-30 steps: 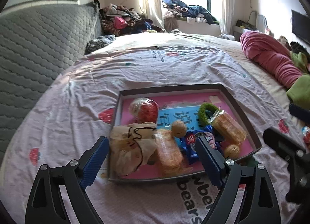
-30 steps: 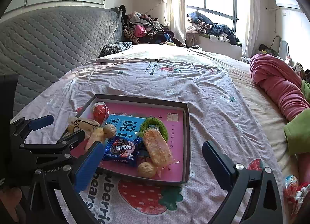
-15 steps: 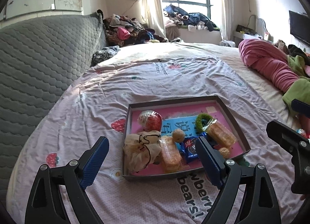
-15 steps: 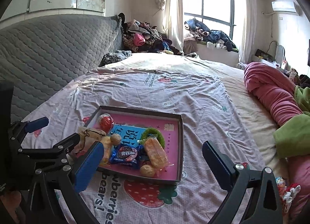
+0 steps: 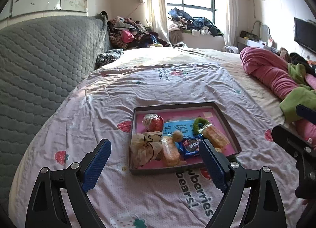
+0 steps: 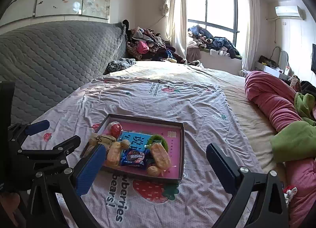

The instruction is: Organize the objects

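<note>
A shallow box [image 5: 227, 118] [image 6: 182, 143] with a pink floor lies on the strawberry-print bedsheet. It holds a red wrapped ball [image 5: 153, 123], a beige drawstring pouch [image 5: 145, 145], two wrapped orange cakes [image 5: 170, 150] [image 6: 160, 158], a blue cookie pack [image 5: 190, 146] [image 6: 135, 157], a green ring [image 5: 200, 123], a blue card and walnuts [image 6: 153, 170]. My left gripper [image 5: 155, 165] hovers open above the sheet, short of the box. My right gripper [image 6: 156, 168] is open too, nothing between its fingers, held back from the box's near edge.
A grey quilted headboard [image 5: 39, 66] runs along the left. Pink and green bedding [image 5: 276, 78] is bunched at the right. Clothes are piled at the bed's far end [image 6: 150, 48] and on the windowsill [image 6: 213, 44]. A small wrapped item [image 6: 290, 191] lies at the right.
Both grippers have risen and drawn back from the box, which now looks smaller and farther off. Both stayed open. The items in the box have not moved.
</note>
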Demonstrator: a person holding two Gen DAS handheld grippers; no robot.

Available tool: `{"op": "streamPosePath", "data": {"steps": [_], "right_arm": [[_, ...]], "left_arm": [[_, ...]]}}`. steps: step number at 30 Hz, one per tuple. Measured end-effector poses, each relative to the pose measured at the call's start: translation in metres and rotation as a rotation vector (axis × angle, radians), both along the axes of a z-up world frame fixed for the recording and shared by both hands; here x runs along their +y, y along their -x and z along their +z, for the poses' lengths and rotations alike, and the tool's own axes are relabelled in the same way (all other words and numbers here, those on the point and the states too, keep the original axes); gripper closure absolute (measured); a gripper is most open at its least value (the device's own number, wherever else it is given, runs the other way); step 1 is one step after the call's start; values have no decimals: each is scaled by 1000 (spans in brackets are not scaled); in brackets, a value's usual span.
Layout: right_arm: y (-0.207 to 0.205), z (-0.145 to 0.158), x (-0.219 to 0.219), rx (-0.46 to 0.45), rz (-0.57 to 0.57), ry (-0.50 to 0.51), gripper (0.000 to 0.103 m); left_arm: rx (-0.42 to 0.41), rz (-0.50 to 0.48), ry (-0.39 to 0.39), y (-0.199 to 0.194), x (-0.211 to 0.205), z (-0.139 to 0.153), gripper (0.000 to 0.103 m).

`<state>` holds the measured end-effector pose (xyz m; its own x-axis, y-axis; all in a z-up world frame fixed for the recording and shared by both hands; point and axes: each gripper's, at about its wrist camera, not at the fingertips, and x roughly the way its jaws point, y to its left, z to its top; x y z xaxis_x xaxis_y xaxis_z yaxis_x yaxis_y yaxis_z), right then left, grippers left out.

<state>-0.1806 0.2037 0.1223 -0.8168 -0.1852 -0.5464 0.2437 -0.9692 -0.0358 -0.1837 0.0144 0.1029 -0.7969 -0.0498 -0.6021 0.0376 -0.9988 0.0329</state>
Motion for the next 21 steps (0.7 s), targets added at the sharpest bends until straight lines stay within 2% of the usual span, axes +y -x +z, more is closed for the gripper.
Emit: {"op": "streamPosePath", "data": {"steps": [6,10,21], "right_arm": [[-22,5,3,4,-2,7,1],[-34,6,5,5,-3,9,1],[-69,9,7,5,0,-2,1]], "left_arm": [[-8,-6,-28,-17,-2,5,12],[2,5,5,-33,0,6,12],[-4,19,6,-66,-2,3,12]]}}
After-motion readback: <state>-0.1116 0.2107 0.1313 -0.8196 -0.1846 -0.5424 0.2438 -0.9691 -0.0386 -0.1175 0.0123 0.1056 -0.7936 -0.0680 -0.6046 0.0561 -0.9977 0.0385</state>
